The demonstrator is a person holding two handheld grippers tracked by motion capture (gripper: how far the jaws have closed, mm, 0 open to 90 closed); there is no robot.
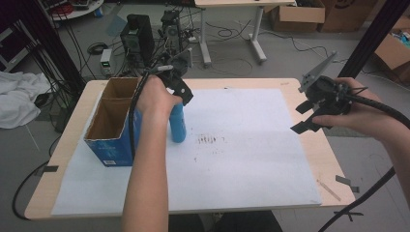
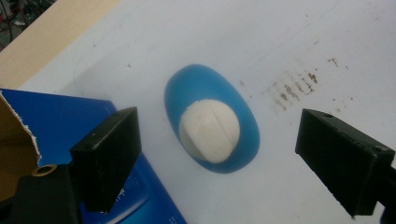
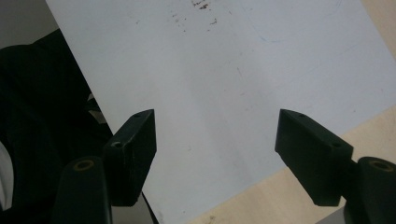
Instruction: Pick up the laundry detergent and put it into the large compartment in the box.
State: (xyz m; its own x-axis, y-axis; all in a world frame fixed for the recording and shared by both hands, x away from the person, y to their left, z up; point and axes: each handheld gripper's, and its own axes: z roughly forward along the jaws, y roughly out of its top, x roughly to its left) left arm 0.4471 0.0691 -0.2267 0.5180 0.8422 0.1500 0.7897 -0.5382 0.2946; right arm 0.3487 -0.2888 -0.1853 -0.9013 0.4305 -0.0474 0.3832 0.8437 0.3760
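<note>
While the high view takes in the whole wooden worktop [image 1: 67, 125], its white sheet [image 1: 241, 159] and the open blue carton [image 1: 110, 126] at the left, the left gripper view alone shows the blue bottle [image 2: 210, 119] end-on, its white ribbed cap [image 2: 210, 131] facing the camera. That bottle [image 1: 178, 123] stands upright on the sheet, long axis vertical, just right of the carton. The left forearm reaches straight forward, hand bent downward, so the left tool [image 2: 233, 158] hangs above the cap with jaws spread wide, touching nothing. At the worktop's right edge, the right hand holds the right tool [image 1: 305, 117] raised, pointing left and down, its jaws likewise wide apart over bare sheet.
</note>
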